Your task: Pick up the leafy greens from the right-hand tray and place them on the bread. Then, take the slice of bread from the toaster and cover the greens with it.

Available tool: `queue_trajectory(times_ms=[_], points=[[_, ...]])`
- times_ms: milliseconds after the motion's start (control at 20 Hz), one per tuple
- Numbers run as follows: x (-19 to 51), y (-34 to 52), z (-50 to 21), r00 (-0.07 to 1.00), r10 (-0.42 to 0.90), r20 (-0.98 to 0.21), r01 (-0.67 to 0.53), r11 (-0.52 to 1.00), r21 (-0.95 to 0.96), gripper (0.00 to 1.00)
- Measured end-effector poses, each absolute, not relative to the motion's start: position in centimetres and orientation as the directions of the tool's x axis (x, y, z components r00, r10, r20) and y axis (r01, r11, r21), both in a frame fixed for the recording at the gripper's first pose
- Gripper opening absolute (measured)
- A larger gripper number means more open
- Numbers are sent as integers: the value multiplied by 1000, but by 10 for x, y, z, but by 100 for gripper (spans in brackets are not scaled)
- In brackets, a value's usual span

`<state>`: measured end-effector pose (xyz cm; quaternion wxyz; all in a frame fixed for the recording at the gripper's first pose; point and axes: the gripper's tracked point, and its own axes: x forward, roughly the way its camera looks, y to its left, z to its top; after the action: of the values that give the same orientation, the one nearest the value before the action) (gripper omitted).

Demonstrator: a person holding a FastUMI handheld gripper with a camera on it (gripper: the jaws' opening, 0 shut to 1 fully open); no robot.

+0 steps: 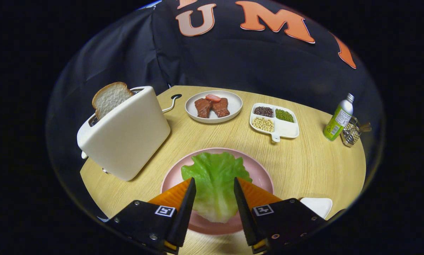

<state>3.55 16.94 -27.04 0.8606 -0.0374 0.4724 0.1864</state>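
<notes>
A round, pale wood-grain desk [304,166] stands against the booth's black cloth wall, its far rim curving just behind the dishes. The claw [215,184] hangs open above the near side, its two fingers spread apart with nothing pressed between them. Between and just ahead of the fingers lies the lettuce leaf [215,180], spread flat over a pink plate [261,173]; whether bread lies beneath the leaf cannot be told. Left of the plate and near the desk's left rim stands a white toaster [127,136], with a slice of bread [110,97] standing up out of its slot. Beyond the plate, toward the far rim, sits a white plate [233,104] carrying brown meat pieces [212,107], and just to its right a divided white tray [286,129] with beans and seeds in three of its compartments. Far right, near the edge, a green bottle [337,122] stands upright beside a small wire basket [351,132]. A corner of a white tray [318,206] shows just beside the right finger. Bare wood lies open between the pink plate and the bottle.
</notes>
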Motion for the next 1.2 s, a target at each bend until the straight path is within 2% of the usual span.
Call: queue_trajectory(times_ms=[200,350,550,800,1200], points=[[46,188,-230,511,313,-800,-349,927,140,75],[54,212,-192,527,352,-774,-362,917,170,88],[68,247,-153,542,367,-756,-390,907,160,96],[82,295,-125,538,390,-747,-428,890,157,96],[91,357,-116,440,451,-776,-452,858,243,96]])
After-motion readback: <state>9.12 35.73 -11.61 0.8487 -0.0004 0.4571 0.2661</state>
